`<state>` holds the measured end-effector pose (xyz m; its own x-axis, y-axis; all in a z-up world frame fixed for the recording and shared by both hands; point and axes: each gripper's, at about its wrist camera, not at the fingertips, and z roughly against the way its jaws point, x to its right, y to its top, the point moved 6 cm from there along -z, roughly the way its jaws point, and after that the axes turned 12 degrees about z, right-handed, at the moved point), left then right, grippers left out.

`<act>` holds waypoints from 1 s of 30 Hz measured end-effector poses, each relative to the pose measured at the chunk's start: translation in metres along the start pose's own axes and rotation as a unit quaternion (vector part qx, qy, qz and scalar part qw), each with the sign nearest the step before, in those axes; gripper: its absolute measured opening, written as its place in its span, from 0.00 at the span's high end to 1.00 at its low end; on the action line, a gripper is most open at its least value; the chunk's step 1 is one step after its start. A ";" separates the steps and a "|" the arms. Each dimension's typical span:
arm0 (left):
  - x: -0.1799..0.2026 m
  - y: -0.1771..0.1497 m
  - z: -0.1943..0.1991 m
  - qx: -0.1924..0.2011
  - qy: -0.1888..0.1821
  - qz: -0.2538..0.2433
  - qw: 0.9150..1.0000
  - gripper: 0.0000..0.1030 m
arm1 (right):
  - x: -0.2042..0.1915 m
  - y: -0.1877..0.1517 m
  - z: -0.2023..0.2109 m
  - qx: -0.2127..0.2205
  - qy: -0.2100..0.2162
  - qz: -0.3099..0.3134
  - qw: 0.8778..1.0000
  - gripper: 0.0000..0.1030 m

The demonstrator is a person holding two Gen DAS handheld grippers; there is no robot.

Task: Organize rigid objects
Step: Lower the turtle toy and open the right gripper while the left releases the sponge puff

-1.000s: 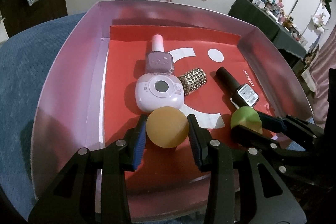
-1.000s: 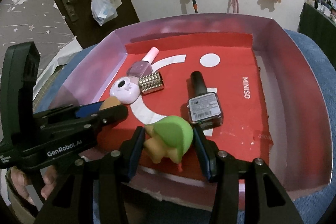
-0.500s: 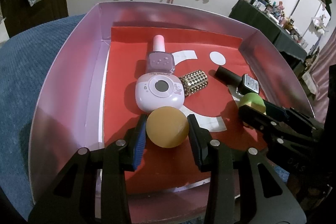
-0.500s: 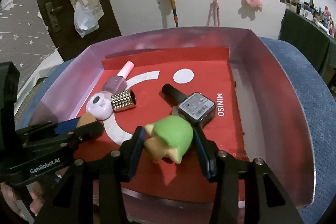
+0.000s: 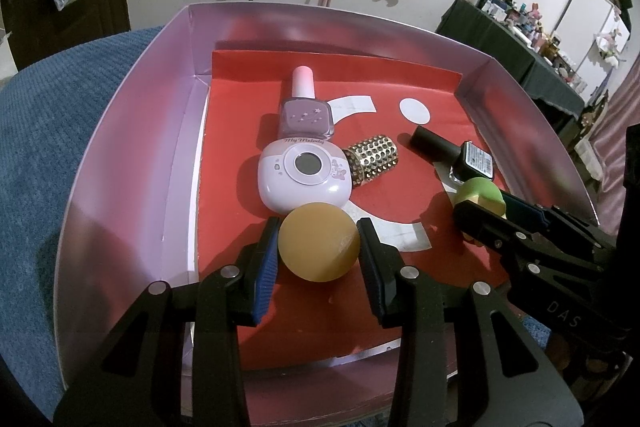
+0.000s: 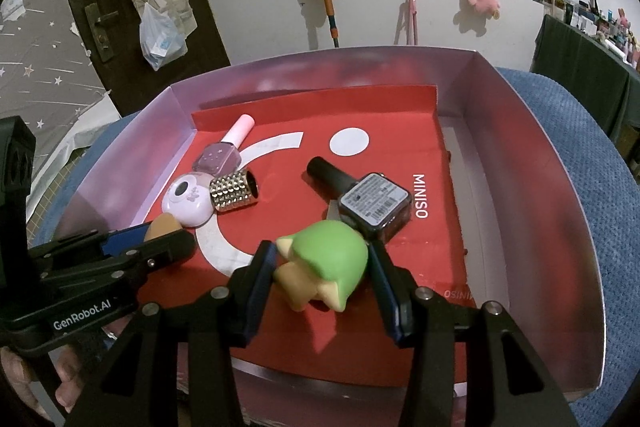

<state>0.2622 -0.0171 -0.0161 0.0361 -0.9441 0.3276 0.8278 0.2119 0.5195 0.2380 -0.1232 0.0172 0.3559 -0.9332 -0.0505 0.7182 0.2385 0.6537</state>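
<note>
Left tool: clamped on the tan ball, both pads pressed to its sides, low over the near half of the box.
Right tool: clamped on the green-capped toy figure, which lies tilted, its green cap toward 12 o'clock and its tan base toward 6 o'clock.
Box: shallow, pink-walled, lined with a red Miniso sheet; it rests on blue fabric.
Purple nail polish bottle: lies flat, long axis 12 to 6 o'clock, pink cap at 12.
My Melody case: rounded and lilac, touching the bottle's base; the ball sits just beside its 6 o'clock edge.
Studded gold cap: on its side at the case's 3 o'clock, touching it.
Dark nail polish bottle: lies flat, black cap toward 10 o'clock, labelled base toward 4 o'clock, against the toy figure.
</note>
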 end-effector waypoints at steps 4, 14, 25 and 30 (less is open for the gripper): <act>0.000 0.000 0.000 0.001 0.001 -0.001 1.000 0.65 | 0.000 0.000 0.000 0.000 0.000 0.000 1.000 0.51; 0.000 0.001 0.000 0.000 0.001 -0.001 1.000 0.65 | 0.000 -0.001 0.000 0.000 0.001 -0.001 1.000 0.51; 0.001 0.001 0.000 0.000 0.005 -0.004 1.000 0.65 | 0.000 0.000 0.001 0.001 0.003 -0.004 1.000 0.51; 0.002 -0.001 0.001 0.000 0.009 -0.007 1.000 0.61 | 0.000 -0.001 0.002 0.001 0.004 -0.004 1.000 0.51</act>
<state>0.2610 -0.0193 -0.0148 0.0348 -0.9513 0.3062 0.8281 0.1989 0.5240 0.2362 -0.1235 0.0182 0.3547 -0.9329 -0.0625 0.7197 0.2297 0.6552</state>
